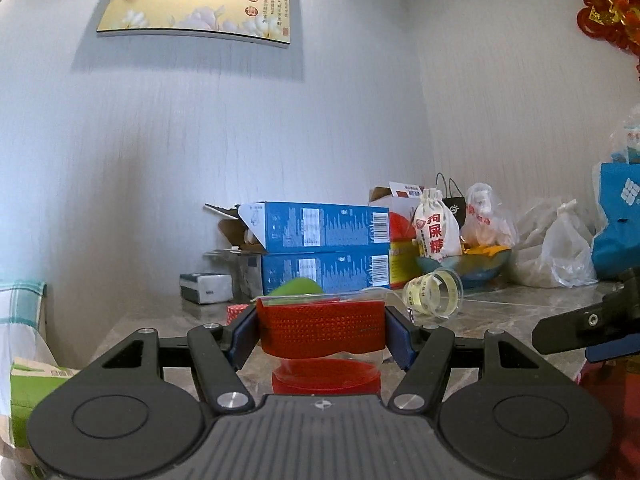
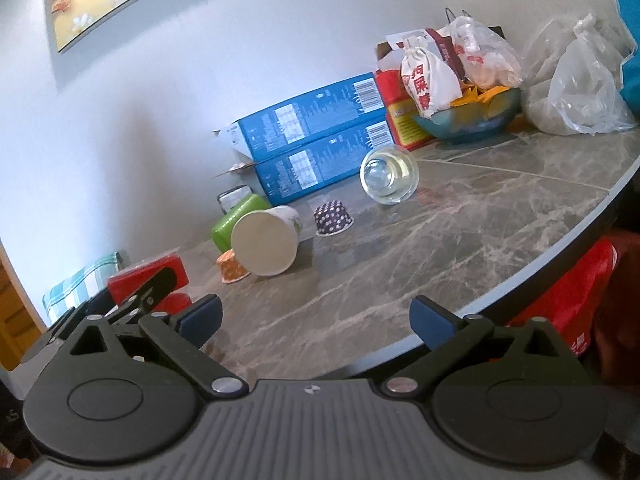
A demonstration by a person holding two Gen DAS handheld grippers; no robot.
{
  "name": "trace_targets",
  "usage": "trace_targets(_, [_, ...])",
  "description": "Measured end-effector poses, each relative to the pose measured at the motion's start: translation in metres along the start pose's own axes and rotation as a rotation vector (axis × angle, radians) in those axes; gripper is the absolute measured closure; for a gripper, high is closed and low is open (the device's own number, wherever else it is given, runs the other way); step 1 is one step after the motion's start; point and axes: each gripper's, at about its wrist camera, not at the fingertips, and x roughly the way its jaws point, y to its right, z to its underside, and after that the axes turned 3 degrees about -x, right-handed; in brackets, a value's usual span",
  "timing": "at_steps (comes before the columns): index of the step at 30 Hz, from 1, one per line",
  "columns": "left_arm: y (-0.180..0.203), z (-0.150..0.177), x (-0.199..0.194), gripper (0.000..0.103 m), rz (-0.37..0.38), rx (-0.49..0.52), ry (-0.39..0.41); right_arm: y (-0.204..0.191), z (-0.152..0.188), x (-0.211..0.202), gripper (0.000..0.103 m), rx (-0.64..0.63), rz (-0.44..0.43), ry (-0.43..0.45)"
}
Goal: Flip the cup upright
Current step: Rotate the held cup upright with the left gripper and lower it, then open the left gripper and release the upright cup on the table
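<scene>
My left gripper [image 1: 322, 334] is shut on a clear plastic cup with a red woven sleeve [image 1: 320, 330], held upright with its red base low between the fingers. A clear cup with yellowish print [image 1: 434, 293] lies on its side on the marble table beyond it; it also shows in the right wrist view [image 2: 389, 175]. My right gripper [image 2: 318, 320] is open and empty above the table's near edge. A white paper cup [image 2: 266, 245] lies on its side at the left. A green cup [image 2: 236, 222] lies behind it.
A dotted purple cupcake liner [image 2: 333, 218] and an orange one [image 2: 231, 267] stand upside down on the marble table [image 2: 460, 240]. Two stacked blue boxes [image 2: 316, 140], a bowl of snacks [image 2: 472, 116] and plastic bags [image 2: 576, 80] line the wall. A red box [image 2: 140, 278] sits at the left.
</scene>
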Motion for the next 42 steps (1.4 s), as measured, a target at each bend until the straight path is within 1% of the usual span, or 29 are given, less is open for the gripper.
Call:
trace_targets(4, [-0.001,0.009,-0.004,0.034,-0.003,0.007,0.021,-0.003,0.01,-0.004,0.001,-0.011,-0.001,0.0])
trace_targets(10, [0.0,0.014,-0.007,0.033,-0.001,0.015,0.048,-0.007,0.02,-0.008,0.001,-0.016,0.006,-0.014])
trace_targets(13, [0.001,0.012,-0.008,0.032,0.005,0.011,0.042,-0.006,0.02,-0.01,0.001,-0.012,0.004,-0.012])
trace_targets(15, [0.001,0.012,-0.01,0.023,0.014,0.014,0.041,-0.007,0.019,-0.011,0.001,-0.014,0.002,-0.006])
trace_targets(16, [0.001,0.012,-0.011,0.014,0.016,0.017,0.043,-0.007,0.019,-0.012,0.001,-0.017,0.001,-0.006])
trace_targets(17, [0.0,0.012,-0.011,0.008,0.018,0.018,0.044,-0.008,0.02,-0.012,0.001,-0.019,-0.001,-0.006])
trace_targets(19, [0.0,0.012,-0.013,0.004,0.024,0.02,0.045,-0.008,0.021,-0.012,0.001,-0.023,-0.007,-0.007])
trace_targets(24, [-0.002,0.012,-0.012,0.003,0.064,0.046,-0.025,-0.007,0.022,-0.013,0.001,-0.017,-0.011,-0.014])
trace_targets(26, [-0.007,0.01,-0.02,0.003,0.083,0.029,-0.056,-0.007,0.022,-0.013,0.001,-0.018,-0.012,-0.011])
trace_targets(29, [-0.02,0.002,-0.041,0.0,0.112,-0.024,-0.056,-0.011,0.02,-0.02,0.001,-0.047,-0.004,0.018])
trace_targets(31, [-0.028,-0.013,-0.054,0.0,0.118,-0.049,-0.086,-0.017,0.017,-0.025,0.001,-0.08,0.011,0.026])
trace_targets(33, [-0.037,-0.029,-0.065,0.0,0.149,-0.088,-0.14,-0.027,0.009,-0.026,0.001,-0.099,0.045,-0.02])
trace_targets(34, [-0.041,-0.04,-0.068,0.0,0.166,-0.103,-0.187,-0.033,0.005,-0.027,0.001,-0.109,0.048,-0.043])
trace_targets(36, [-0.046,-0.06,-0.066,0.0,0.146,-0.1,-0.297,-0.048,-0.006,-0.031,0.001,-0.172,0.028,-0.09])
trace_targets(37, [-0.047,-0.07,-0.062,0.0,0.133,-0.086,-0.353,-0.055,-0.01,-0.033,0.001,-0.204,0.027,-0.093])
trace_targets(38, [-0.05,-0.077,-0.059,0.0,0.128,-0.076,-0.39,-0.062,-0.013,-0.037,0.001,-0.232,0.037,-0.086])
trace_targets(39, [-0.053,-0.082,-0.057,0.0,0.122,-0.075,-0.416,-0.068,-0.017,-0.039,0.001,-0.256,0.046,-0.083])
trace_targets(41, [-0.056,-0.088,-0.056,0.0,0.128,-0.071,-0.424,-0.075,-0.024,-0.04,0.001,-0.263,0.059,-0.098])
trace_targets(42, [-0.056,-0.09,-0.054,0.0,0.111,-0.06,-0.436,-0.075,-0.026,-0.04,0.001,-0.256,0.054,-0.106])
